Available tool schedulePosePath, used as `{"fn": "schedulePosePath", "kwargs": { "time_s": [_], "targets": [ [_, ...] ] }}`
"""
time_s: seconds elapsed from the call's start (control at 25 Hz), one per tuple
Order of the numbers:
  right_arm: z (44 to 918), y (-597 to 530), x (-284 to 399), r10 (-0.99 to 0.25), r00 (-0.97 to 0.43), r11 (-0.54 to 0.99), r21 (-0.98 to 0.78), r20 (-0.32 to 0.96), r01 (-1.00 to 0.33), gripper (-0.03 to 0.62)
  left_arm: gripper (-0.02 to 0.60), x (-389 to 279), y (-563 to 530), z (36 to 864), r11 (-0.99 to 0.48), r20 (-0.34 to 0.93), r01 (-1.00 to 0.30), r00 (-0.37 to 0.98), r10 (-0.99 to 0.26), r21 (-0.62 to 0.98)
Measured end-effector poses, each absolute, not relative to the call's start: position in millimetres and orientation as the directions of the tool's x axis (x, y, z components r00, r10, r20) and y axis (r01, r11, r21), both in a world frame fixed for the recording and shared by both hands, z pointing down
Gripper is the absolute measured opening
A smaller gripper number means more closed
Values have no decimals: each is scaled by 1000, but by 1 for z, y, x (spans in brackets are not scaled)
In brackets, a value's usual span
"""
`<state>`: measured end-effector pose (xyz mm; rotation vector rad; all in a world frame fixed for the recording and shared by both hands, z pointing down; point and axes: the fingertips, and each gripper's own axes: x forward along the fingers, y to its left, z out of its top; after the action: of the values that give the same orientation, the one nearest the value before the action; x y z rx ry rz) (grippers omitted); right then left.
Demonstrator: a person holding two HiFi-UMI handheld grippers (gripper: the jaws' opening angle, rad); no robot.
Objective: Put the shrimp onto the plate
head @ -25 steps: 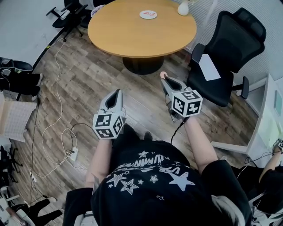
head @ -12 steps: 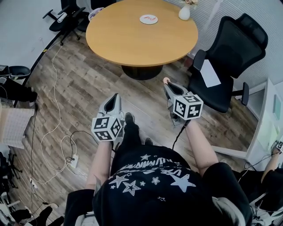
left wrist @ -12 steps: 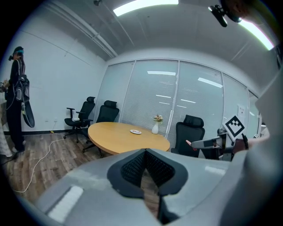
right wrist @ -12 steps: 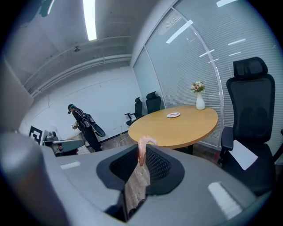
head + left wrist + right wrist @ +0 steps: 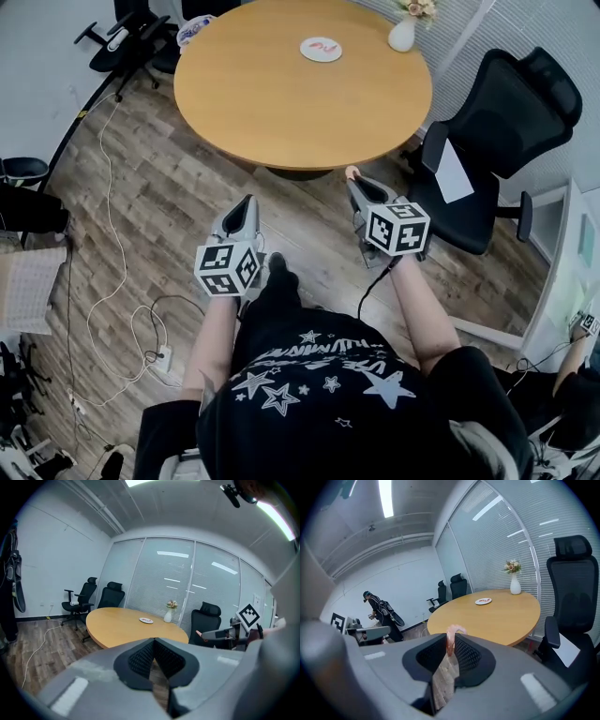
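A pale pink shrimp (image 5: 451,637) sticks up from between the tips of my right gripper (image 5: 450,649), which is shut on it; in the head view the shrimp (image 5: 352,172) shows at the tip of that gripper (image 5: 354,181), just short of the round table's near edge. A small white plate (image 5: 321,49) with something red on it lies at the far side of the wooden table (image 5: 281,94); the plate (image 5: 483,601) is also in the right gripper view. My left gripper (image 5: 247,203) is shut with nothing in it, held above the floor.
A white vase of flowers (image 5: 404,34) stands near the table's far right edge. A black office chair (image 5: 497,141) with a paper on its seat is to the right. More chairs (image 5: 127,33) stand far left. Cables (image 5: 112,281) trail over the wooden floor. A person (image 5: 377,611) stands behind.
The person has stepped towards the table: it lies closer under both grippers, and the right gripper with the shrimp now reaches its near edge. Both grippers keep their state.
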<state>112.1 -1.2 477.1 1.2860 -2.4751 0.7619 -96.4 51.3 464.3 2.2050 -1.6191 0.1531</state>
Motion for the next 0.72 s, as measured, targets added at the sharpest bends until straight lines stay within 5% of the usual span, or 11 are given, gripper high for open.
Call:
{"fn": "schedulePosePath", "kwargs": {
  "time_s": [0.72],
  "targets": [
    [471,-96,71,-757,-435,313,-314,488,-897,55,2,-140,-62,472,-404,341,-871,483,-806,280]
  ]
}}
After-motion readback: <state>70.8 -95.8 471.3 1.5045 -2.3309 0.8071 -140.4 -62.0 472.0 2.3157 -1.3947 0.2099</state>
